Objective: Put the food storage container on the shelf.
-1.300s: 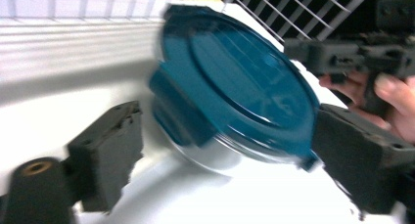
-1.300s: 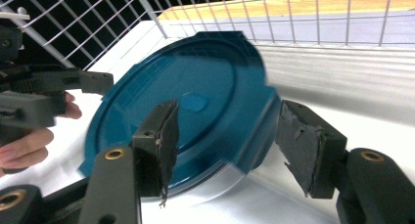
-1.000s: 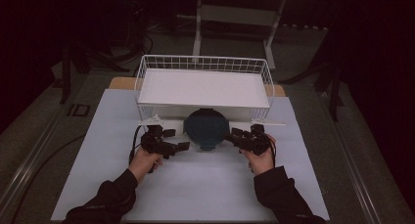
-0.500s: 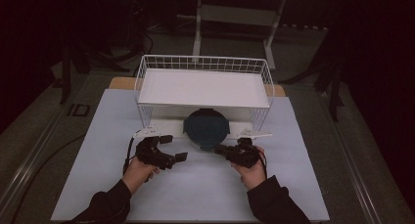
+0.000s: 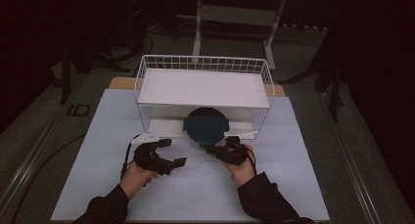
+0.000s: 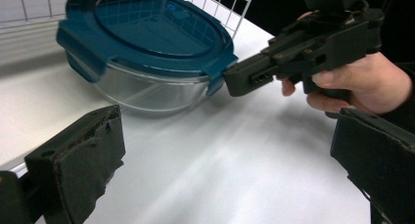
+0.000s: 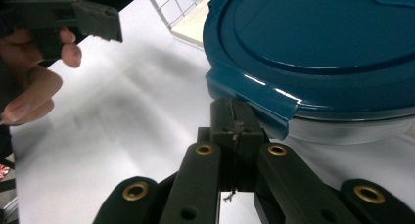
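While the round clear glass container with the dark teal snap-on lid (image 5: 206,126) sits on the white worktop (image 5: 293,175) at the front edge of the white wire basket rack (image 5: 204,63), partly tucked under the rack's white shelf, both grippers are low & near it. Right gripper (image 5: 211,149), held in the person's right hand (image 5: 240,169), points at the container's near-right side; its fingers (image 7: 236,123) have just been closing & are now pressed together w/ nothing between them, tips right at one of the lid's teal locking tabs (image 7: 254,104), just under/against the tab edge. In the left gripper view the same closed tip (image 6: 240,79) meets that tab (image 6: 219,70) at the lid rim; actual contact looks likely but can't be fully confirmed. Left gripper (image 5: 170,152), in the left hand (image 5: 134,177), is on the worktop's left-centre, clear of the container, its fingers (image 6: 78,155) wide apart & holding nothing; the container lies ahead of them, lid on, bowl looks empty. Cable (image 5: 128,153) loops from the left gripper across the worktop. Dark sleeves (image 5: 264,199) come in from the bottom of the high view.
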Tool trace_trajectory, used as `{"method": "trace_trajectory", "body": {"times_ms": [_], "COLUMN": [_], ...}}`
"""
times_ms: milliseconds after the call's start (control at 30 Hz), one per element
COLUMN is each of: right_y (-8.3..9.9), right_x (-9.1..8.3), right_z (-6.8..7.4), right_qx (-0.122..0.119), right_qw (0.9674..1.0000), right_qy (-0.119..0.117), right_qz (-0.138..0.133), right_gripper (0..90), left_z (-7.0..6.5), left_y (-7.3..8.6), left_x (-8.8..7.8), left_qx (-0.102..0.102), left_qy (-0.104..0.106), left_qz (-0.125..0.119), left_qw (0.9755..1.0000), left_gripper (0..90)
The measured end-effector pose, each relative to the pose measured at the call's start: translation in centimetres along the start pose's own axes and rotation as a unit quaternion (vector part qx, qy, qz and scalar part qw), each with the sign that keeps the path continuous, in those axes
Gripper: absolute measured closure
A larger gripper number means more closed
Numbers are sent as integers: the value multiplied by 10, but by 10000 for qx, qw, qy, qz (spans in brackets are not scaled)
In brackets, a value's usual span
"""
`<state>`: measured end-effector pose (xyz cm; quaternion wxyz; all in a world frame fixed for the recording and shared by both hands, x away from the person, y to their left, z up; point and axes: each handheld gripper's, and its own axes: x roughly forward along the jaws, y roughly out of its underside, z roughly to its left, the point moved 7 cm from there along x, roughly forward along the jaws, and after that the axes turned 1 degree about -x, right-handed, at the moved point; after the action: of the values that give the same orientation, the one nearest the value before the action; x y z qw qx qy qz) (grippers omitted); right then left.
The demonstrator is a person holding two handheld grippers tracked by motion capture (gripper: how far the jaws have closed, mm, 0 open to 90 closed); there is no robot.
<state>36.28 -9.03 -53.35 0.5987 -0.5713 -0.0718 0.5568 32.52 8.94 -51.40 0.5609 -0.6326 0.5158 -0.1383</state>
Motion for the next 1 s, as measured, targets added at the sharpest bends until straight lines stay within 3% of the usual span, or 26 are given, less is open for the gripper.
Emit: {"method": "trace_trajectory", "body": {"times_ms": [833, 1000], "right_y": [-34, -35], "right_x": [24, 26], "right_z": [-36, -33], "right_qx": [174, 113], "right_qw": [9989, 9991], "right_qy": [396, 381], "right_qz": [-187, -153], "right_gripper": [900, 900], "left_z": [3, 4], "left_y": [0, 0], "left_x": [-3, -2], "left_qx": [48, 31], "left_qy": [-48, -44], "left_qz": [-104, -98], "left_qw": [9999, 9999], "left_gripper": [0, 0]}}
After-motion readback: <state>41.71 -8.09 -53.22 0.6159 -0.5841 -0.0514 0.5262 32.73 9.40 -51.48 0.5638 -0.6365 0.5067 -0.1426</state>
